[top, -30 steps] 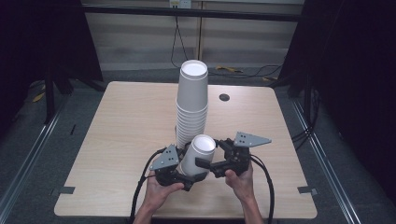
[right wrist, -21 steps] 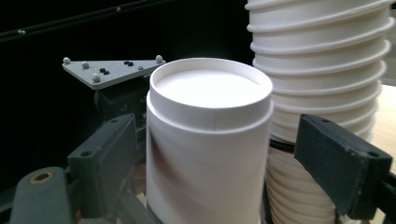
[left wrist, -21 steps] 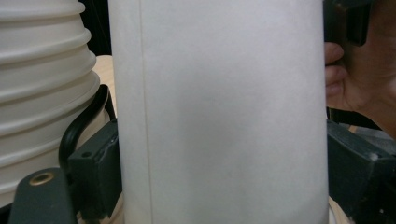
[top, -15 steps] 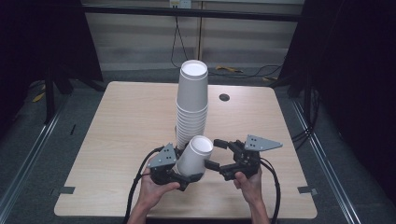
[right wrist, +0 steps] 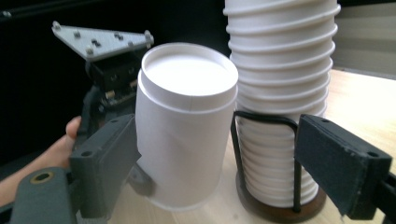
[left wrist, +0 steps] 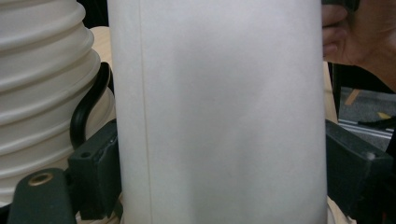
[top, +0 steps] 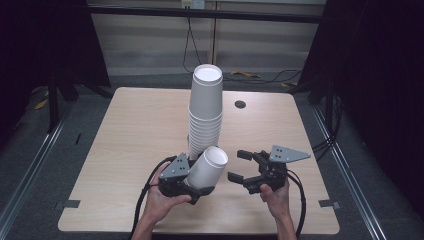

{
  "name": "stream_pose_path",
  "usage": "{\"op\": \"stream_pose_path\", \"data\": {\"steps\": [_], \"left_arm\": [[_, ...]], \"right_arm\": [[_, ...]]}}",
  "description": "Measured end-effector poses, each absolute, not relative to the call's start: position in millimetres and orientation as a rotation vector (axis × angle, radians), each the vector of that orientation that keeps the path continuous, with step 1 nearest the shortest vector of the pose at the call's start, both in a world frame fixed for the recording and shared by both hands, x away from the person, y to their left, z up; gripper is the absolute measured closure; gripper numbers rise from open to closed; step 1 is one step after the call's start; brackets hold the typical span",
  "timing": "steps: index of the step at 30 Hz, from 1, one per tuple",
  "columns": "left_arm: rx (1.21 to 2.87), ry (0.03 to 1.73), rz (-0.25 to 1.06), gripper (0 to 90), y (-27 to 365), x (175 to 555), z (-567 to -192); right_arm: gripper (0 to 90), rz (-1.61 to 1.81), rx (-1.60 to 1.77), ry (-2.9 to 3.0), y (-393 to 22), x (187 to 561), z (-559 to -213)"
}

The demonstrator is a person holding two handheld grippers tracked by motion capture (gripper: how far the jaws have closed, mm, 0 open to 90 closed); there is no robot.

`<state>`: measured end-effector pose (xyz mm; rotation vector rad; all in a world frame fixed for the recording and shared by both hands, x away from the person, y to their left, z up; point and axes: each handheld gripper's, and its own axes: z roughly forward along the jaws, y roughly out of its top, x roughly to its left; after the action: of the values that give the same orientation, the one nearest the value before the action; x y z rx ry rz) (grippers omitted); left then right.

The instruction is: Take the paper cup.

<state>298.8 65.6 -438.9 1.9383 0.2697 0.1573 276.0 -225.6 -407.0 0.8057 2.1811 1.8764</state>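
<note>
The right tool (top: 243, 167) has let go and drawn back, jaws wide; the left tool (top: 186, 181) alone clamps the paper cup (top: 207, 167) beside the cup stack (top: 205, 112), so the handover looks done.

The table (top: 125, 150) has a pale wood top with rounded corners. A stack (top: 205, 115) of white cups stands on it in a black wire holder (right wrist: 266, 154) with a dark round base, just beyond the left gripper (top: 182, 180) and forward-left of the right gripper (top: 240, 165). A small dark round spot (top: 240, 104) lies on the top farther back, well beyond the right gripper.
</note>
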Motion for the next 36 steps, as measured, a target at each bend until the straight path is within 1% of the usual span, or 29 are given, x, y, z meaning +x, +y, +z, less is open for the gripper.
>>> {"op": "stream_pose_path", "data": {"steps": [11,13,21,36], "left_arm": [[1.997,0.256,0.16,13.7,68,301,-434],[2.027,0.231,0.166,13.7,67,301,-431],[2.061,0.219,0.184,13.8,67,301,-425],[2.162,0.166,0.187,13.8,55,302,-420]], "right_arm": [[13.6,1.758,0.787,2.3,-222,279,-410],[13.6,1.737,0.788,2.317,-222,280,-409],[13.6,1.644,0.748,2.407,-219,280,-405],[13.5,1.536,0.683,2.512,-216,283,-406]]}}
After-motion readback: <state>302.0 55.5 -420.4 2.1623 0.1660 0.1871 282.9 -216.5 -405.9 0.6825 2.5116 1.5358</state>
